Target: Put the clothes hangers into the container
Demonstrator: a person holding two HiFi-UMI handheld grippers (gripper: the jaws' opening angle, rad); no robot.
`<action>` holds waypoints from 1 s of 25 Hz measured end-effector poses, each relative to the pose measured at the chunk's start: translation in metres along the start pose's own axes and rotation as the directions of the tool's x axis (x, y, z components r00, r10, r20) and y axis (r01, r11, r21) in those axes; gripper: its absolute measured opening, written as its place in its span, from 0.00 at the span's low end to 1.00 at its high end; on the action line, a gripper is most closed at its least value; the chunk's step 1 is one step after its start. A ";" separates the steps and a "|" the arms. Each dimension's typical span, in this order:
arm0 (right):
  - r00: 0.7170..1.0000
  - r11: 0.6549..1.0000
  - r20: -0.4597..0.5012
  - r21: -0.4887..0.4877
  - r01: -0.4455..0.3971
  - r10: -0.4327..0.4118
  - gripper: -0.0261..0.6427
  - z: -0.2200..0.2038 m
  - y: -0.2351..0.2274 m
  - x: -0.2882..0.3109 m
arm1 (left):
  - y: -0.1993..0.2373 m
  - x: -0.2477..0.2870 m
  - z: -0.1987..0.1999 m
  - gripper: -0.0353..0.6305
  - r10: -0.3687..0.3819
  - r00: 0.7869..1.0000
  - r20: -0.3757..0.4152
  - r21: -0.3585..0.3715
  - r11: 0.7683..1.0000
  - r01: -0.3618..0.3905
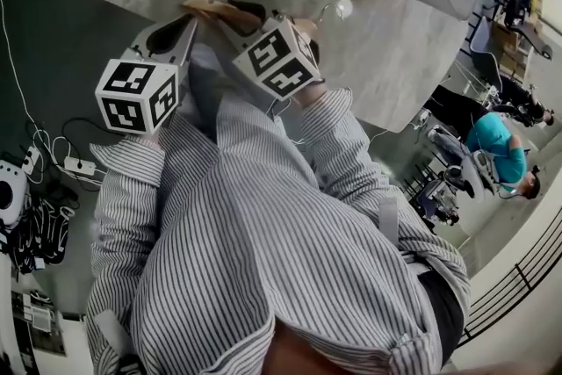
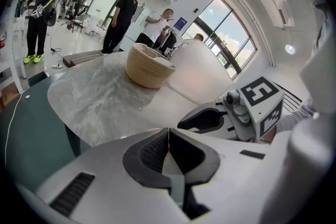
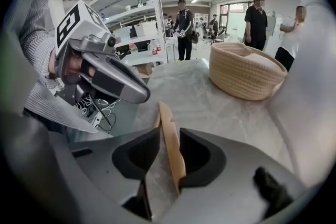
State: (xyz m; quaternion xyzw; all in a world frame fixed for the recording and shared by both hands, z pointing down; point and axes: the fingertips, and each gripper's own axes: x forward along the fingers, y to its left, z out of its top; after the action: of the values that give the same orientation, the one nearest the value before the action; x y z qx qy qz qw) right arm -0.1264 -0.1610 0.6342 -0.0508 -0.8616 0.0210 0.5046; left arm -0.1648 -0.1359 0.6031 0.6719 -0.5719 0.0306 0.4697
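Currently, the left hand-held gripper (image 2: 168, 136) is hanging over the near part of the counter (image 2: 100, 97) with its jaws pressed together and nothing between them, so it is sitting idle just beside its partner. Moving rightward, the right hand-held gripper (image 3: 169, 134) is pointing steeply down near the counter's edge with its jaws standing wide. A wooden clothes hanger (image 3: 167, 123) is standing on its thin edge in the gap, leaning toward the right-hand pad while clear space is showing at the left-hand pad, so I am reading this as not yet a grip. Farther right, well apart across the marble, the woven basket (image 3: 244, 78) is waiting as the container, and its inside is not showing clearly. From here the likeliest trouble is coming from the closing itself: with the wood lying against one pad only, the other pad is likely to push it sideways before both bite, twisting it flat or squeezing it out. Because the hanger is lying close to the counter's edge, such a shove could be sending it to the floor. A pinch on one thin arm is also leaving the rest free to swing, so it could be catching on the basket's rim or knocking the left hand-held gripper nearby.
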 end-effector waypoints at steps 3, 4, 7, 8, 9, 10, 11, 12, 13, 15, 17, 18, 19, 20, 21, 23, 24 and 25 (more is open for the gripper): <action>1.000 0.999 -0.027 -0.032 -0.011 0.010 0.22 -0.005 0.003 0.003 | 0.002 0.001 0.001 0.08 0.003 1.000 0.008 -0.011 1.000 -0.003; 0.999 0.999 -0.034 -0.045 -0.006 0.005 0.22 -0.007 0.002 0.004 | 0.003 0.001 0.002 0.08 0.003 1.000 0.011 -0.014 1.000 -0.003; 0.998 0.994 -0.056 -0.109 0.017 -0.023 0.22 -0.011 -0.001 0.007 | 0.005 0.002 0.001 0.08 0.007 1.000 0.016 -0.024 1.000 -0.006; 0.998 0.992 -0.061 -0.128 0.020 -0.028 0.22 -0.012 0.000 0.008 | 0.006 0.002 0.001 0.08 0.009 1.000 0.016 -0.025 1.000 -0.009; 0.997 0.990 -0.065 -0.141 0.021 -0.030 0.22 -0.011 0.001 0.009 | 0.006 0.002 0.000 0.08 0.011 1.000 0.016 -0.025 1.000 -0.010; 0.997 0.988 -0.067 -0.151 0.022 -0.032 0.22 -0.011 0.001 0.011 | 0.006 0.002 0.000 0.08 0.011 1.000 0.017 -0.026 1.000 -0.010; 0.997 0.987 -0.070 -0.161 0.024 -0.035 0.21 -0.010 0.002 0.012 | 0.006 0.001 0.000 0.08 0.010 1.000 0.018 -0.028 1.000 -0.010; 0.997 0.985 -0.073 -0.172 0.025 -0.038 0.21 -0.009 0.002 0.013 | 0.007 0.001 0.000 0.08 0.010 1.000 0.020 -0.031 0.999 -0.010; 0.996 0.983 -0.077 -0.184 0.024 -0.039 0.21 -0.009 0.002 0.015 | 0.008 0.001 0.000 0.08 0.010 1.000 0.021 -0.035 0.999 -0.009; 0.996 0.979 -0.086 -0.201 0.018 -0.036 0.21 -0.008 0.003 0.017 | 0.010 0.000 0.000 0.08 0.010 1.000 0.021 -0.039 0.999 -0.009; 0.996 0.980 -0.089 -0.198 0.006 -0.024 0.22 -0.007 0.004 0.018 | 0.013 -0.002 0.000 0.08 0.014 0.999 0.032 -0.038 0.999 -0.013; 0.996 0.982 -0.089 -0.188 -0.003 -0.014 0.21 -0.007 0.004 0.018 | 0.014 -0.002 0.002 0.08 0.017 0.999 0.043 -0.039 0.999 -0.016; 0.996 0.985 -0.089 -0.174 -0.013 -0.002 0.21 -0.008 0.004 0.019 | 0.014 -0.002 0.003 0.08 0.019 0.998 0.053 -0.040 0.999 -0.017; 0.996 0.987 -0.090 -0.159 -0.025 0.011 0.21 -0.009 0.003 0.019 | 0.015 -0.001 0.005 0.08 0.018 0.998 0.058 -0.041 0.999 -0.016; 0.995 0.989 -0.092 -0.145 -0.037 0.024 0.21 -0.010 0.002 0.020 | 0.015 0.001 0.006 0.08 0.015 0.998 0.060 -0.042 0.999 -0.012; 0.994 0.991 -0.097 -0.126 -0.052 0.040 0.21 -0.011 0.001 0.021 | 0.015 0.005 0.008 0.08 0.003 0.998 0.058 -0.041 0.999 -0.001; 0.994 0.991 -0.101 -0.120 -0.054 0.042 0.21 -0.010 0.001 0.023 | 0.015 0.006 0.008 0.08 -0.004 0.998 0.057 -0.041 0.999 0.006; 0.994 0.992 -0.105 -0.116 -0.052 0.040 0.21 -0.010 0.001 0.024 | 0.016 0.006 0.008 0.08 -0.011 0.998 0.056 -0.041 0.999 0.013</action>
State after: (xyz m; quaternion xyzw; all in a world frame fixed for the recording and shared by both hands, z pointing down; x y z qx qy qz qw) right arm -0.1293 -0.1572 0.6596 -0.1017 -0.8329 -0.0211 0.5435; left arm -0.1795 -0.1442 0.6120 0.6661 -0.5811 -0.0029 0.4675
